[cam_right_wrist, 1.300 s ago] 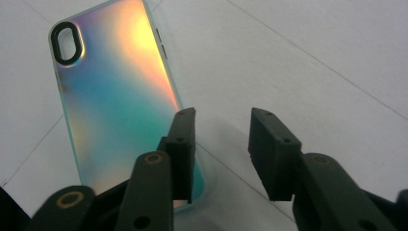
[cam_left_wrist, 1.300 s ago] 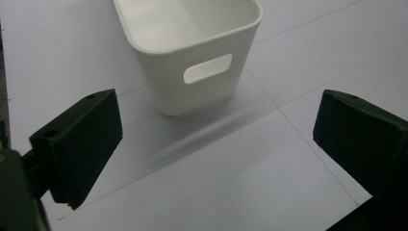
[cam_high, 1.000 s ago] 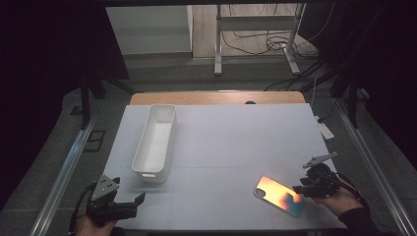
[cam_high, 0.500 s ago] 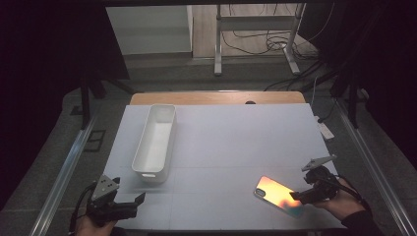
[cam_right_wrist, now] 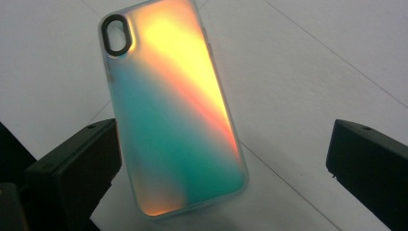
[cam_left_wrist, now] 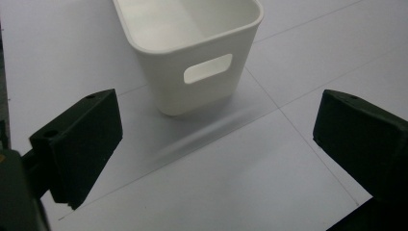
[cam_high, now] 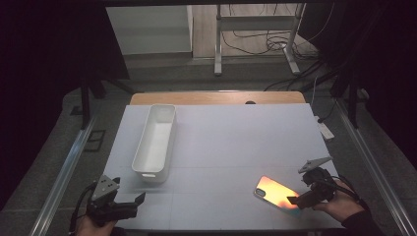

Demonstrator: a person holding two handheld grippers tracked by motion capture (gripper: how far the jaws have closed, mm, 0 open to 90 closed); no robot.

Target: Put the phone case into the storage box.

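Iridescent orange-and-teal phone case (cam_high: 276, 192) lies flat on the white table sheet (cam_high: 236, 142), well to the right of the long white plastic bin (cam_high: 155, 142). Starting left of that bin's near end, your left gripper (cam_high: 129, 202) rests low at the sheet's front edge, jaws spread wide and holding nothing, aimed at the bin's handle slot. Far right of the bin, your right gripper (cam_high: 295, 200) has just been opening; its jaws stand wide, the case's near end between them, unpressed.
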